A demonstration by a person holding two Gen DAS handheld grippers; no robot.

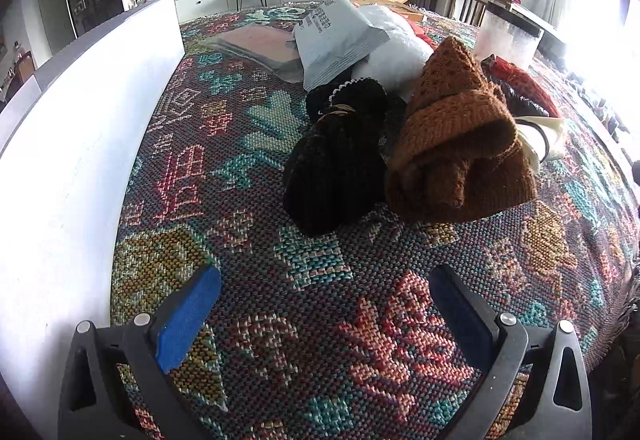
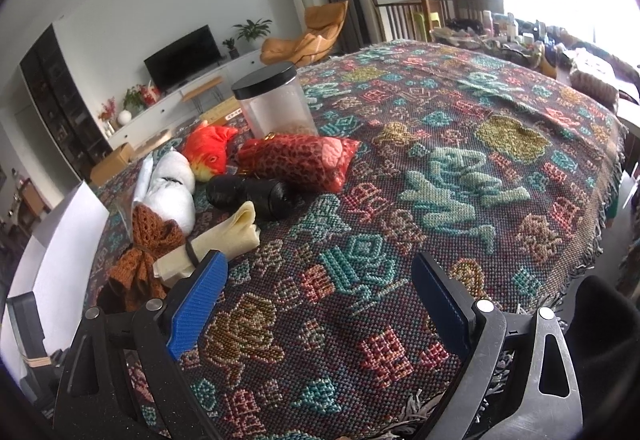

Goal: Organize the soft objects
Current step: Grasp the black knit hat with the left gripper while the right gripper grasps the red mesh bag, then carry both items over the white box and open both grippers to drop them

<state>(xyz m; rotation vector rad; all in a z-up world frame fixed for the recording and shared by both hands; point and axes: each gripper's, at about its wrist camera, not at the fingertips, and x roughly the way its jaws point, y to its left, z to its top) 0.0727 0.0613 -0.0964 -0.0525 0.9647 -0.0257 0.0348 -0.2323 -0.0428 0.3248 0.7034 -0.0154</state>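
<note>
- The left gripper (image 1: 325,294) is held low over the patterned woven cloth (image 1: 320,340); its blue-padded fingers (image 1: 188,320) are spread wide apart and nothing is gripped between them
- The brown knitted bundle (image 1: 460,156) is taken as the landmark: it lies on the cloth ahead of the left gripper, well apart from the fingertips
- A black knitted bundle (image 1: 336,172) is seen pressed against the brown bundle's left side, touching it
- Behind the brown bundle a white plush item (image 1: 396,48) is seen, with a grey mailing bag (image 1: 340,40) lying partly over it
- A flat pink packet in clear wrap (image 1: 260,48) is laid on the cloth further left of the grey bag
- A cream rolled cloth (image 2: 216,244) with a dark band around it lies just beside the brown bundle, on its right side in the left wrist view
- Beyond the cream roll a black roll (image 2: 252,194) is seen, then a red leopard-print pouch (image 2: 300,160) and an orange fish plush (image 2: 208,154), all on the cloth
- A clear jar with a black lid (image 2: 276,104) stands upright behind the red pouch
- A white panel (image 1: 80,144) stands upright along the cloth's edge, far left of the brown bundle
- The right gripper (image 2: 320,280) is held over bare cloth, its jaws released and wide, with nothing grasped; its left finger is seen just in front of the cream roll, and contact cannot be told
</note>
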